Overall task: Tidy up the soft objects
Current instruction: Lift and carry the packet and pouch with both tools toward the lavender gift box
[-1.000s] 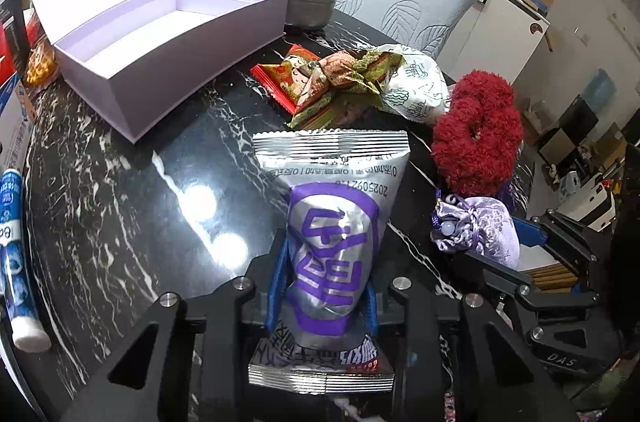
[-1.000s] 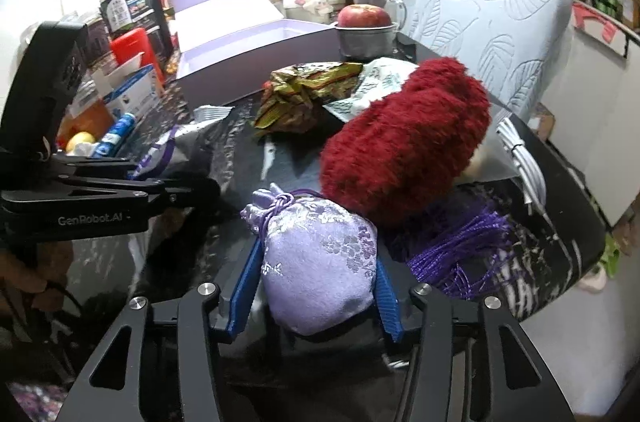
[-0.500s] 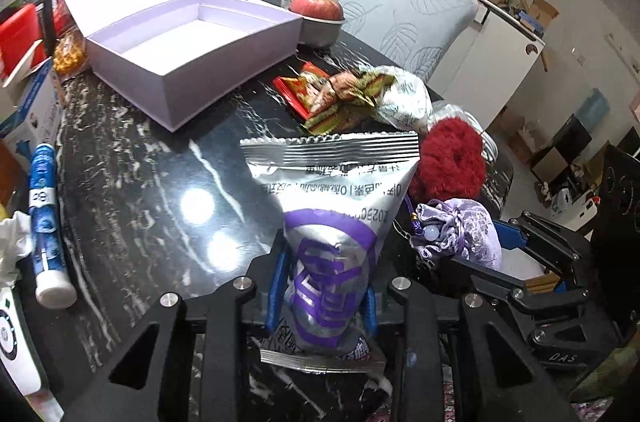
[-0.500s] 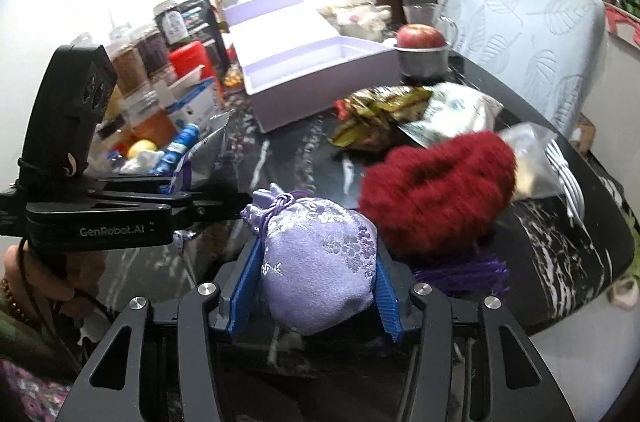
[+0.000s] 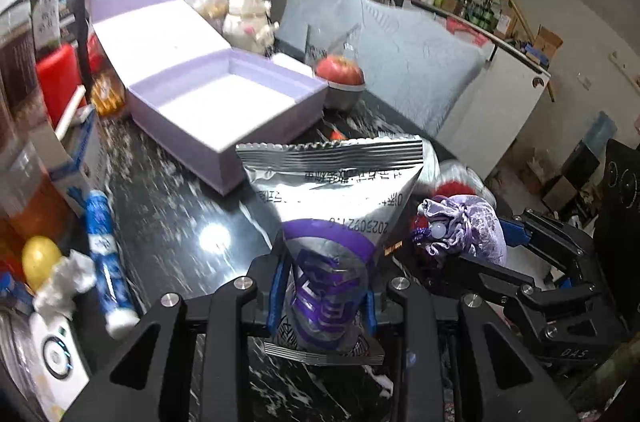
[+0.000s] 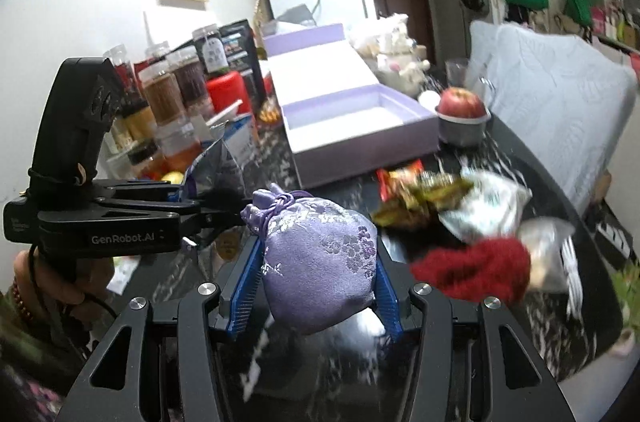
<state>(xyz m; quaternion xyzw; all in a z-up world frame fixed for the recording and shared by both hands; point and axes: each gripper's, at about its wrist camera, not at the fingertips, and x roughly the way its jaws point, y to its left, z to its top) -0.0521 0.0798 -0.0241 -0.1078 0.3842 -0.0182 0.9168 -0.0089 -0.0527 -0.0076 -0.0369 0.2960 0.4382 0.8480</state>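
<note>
A silver and purple snack packet (image 5: 332, 242) stood upright, clamped in the jaws of the left gripper (image 5: 320, 298) above the black marble table (image 5: 180, 222). The right gripper (image 6: 316, 286) had its jaws pressed on a lilac brocade pouch (image 6: 320, 258), also off the table. An open lilac box (image 6: 352, 126) sat beyond, a red fluffy scrunchie (image 6: 476, 270) near the edge
</note>
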